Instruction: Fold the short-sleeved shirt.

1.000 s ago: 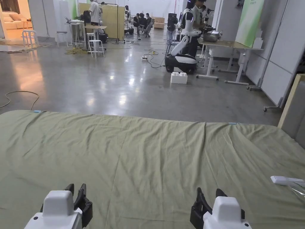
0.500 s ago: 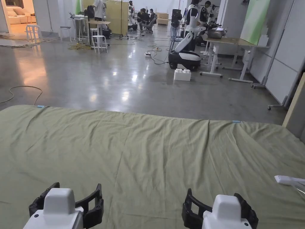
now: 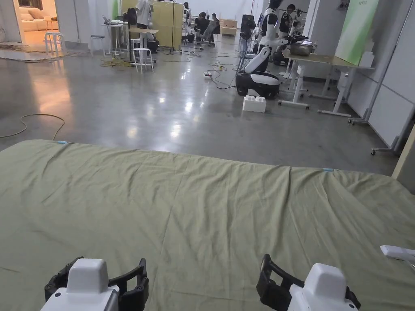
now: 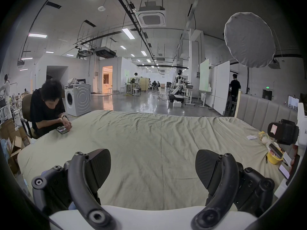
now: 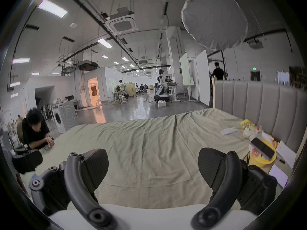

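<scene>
Pre-fold stage: you're holding L gripper (image 3: 99,279) & R gripper (image 3: 308,285) over the green sheet (image 3: 202,210), jaws apart, gripping nothing. Next: locating the shirt.

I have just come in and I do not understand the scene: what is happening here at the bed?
A person holds two tongs low over a bed covered by a green sheet. The left tongs and the right tongs are both open and hold nothing. No shirt lies on the sheet in front of them, so folding has not begun. Another person sits at the bed's left side, and small items lie near the headboard.
</scene>
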